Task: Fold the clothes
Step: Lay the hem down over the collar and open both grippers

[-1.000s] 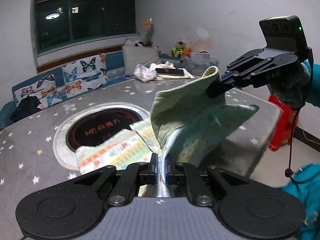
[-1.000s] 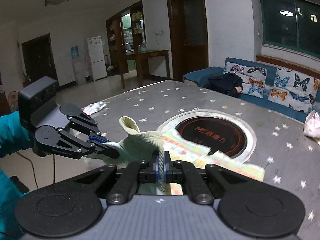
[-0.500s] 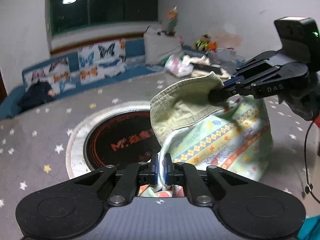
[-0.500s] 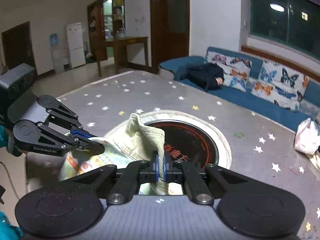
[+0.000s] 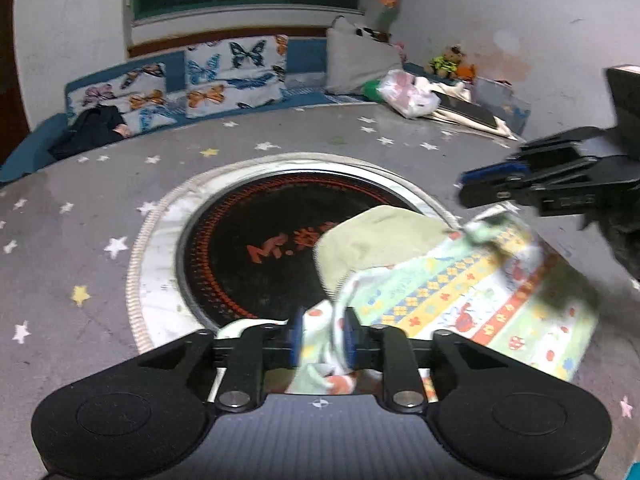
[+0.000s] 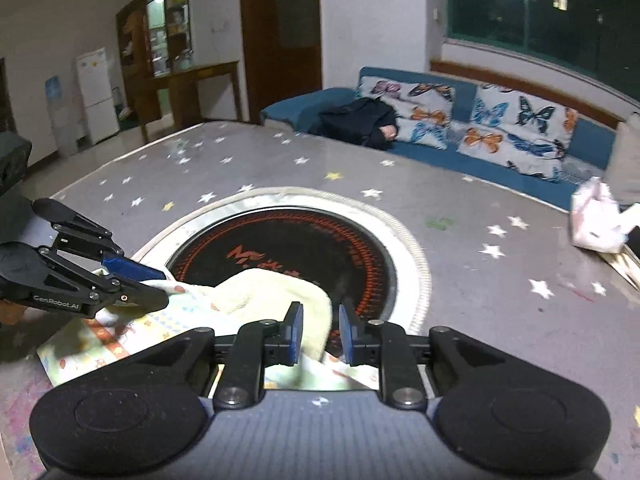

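Cotton, pale green with bright printed bands, is what I am handling: the garment point(image 5: 472, 300) lies doubled on the grey starred table point(image 5: 80, 216), part of it over the round black hotplate point(image 5: 256, 248) set into the middle, its plain ribbed underside turned up at the fold. My left claw point(image 5: 320, 340) has its blue pads parted with a bunched edge of the cloth standing between them, not pinched as far as I can see. My right claw point(image 6: 320, 330) is likewise parted, pads either side of the cream fold without pressing it; seen from the left camera it hangs just above the far corner of the cloth. I judge this to be the letting-go at the end of one fold. To do it well I should lift both claws straight up and clear, so no pad drags the top layer askew. Cloth this soft will slump and creep if snagged. The corner under my right claw looks rumpled, so it may want flattening before any further fold. Beyond the table stand the blue sofa point(image 6: 592, 148) and butterfly cushions point(image 6: 520, 128).
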### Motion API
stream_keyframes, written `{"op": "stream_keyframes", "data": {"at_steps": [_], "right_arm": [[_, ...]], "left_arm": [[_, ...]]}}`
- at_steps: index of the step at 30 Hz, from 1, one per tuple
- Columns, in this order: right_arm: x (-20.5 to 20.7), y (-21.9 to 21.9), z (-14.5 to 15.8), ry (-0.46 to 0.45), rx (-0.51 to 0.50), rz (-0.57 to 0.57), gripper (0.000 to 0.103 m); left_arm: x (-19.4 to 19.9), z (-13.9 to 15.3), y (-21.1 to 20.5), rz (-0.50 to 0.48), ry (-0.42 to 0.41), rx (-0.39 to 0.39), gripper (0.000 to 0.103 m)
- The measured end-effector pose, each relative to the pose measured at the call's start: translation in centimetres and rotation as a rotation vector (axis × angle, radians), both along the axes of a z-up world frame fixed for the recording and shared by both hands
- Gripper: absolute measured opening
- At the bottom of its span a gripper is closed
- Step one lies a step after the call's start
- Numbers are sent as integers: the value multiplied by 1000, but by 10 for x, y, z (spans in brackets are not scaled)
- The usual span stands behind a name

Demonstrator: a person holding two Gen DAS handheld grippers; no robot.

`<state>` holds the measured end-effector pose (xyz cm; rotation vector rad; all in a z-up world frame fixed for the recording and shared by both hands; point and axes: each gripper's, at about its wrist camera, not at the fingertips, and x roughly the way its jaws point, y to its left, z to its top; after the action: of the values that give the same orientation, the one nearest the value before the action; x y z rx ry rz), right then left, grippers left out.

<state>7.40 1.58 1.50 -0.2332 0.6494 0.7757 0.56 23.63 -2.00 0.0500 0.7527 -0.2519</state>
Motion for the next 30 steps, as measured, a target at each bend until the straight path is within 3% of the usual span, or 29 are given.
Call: {"op": "stream_keyframes", "data": {"at_steps": [6,10,13,16,20,25,30], "right_arm": [[-27,-13,-10,44,21,21,19],[-23,-20,-34,95,13,-43,19],[-16,-30,-42,108,34,-98,19],[-14,-38,-40,97,35,-140,19],[-18,-37,-34,61,26,-147,19],[-25,-17,-25,37,59,-98,39],[-22,14,-31,58,67,-50,41]], "left_arm": [[-2,0,5,67,-10,-19,37],[-5,2,6,110,-12,-11,46],[-6,4,13,146,-8,-10,46],[-8,8,20,188,-13,-9,46],[-18,16,13,172,-37,-36,46],[-30,27,3,152,-67,-71,46],[-21,12,-19,103,-24,-106,46]]}}
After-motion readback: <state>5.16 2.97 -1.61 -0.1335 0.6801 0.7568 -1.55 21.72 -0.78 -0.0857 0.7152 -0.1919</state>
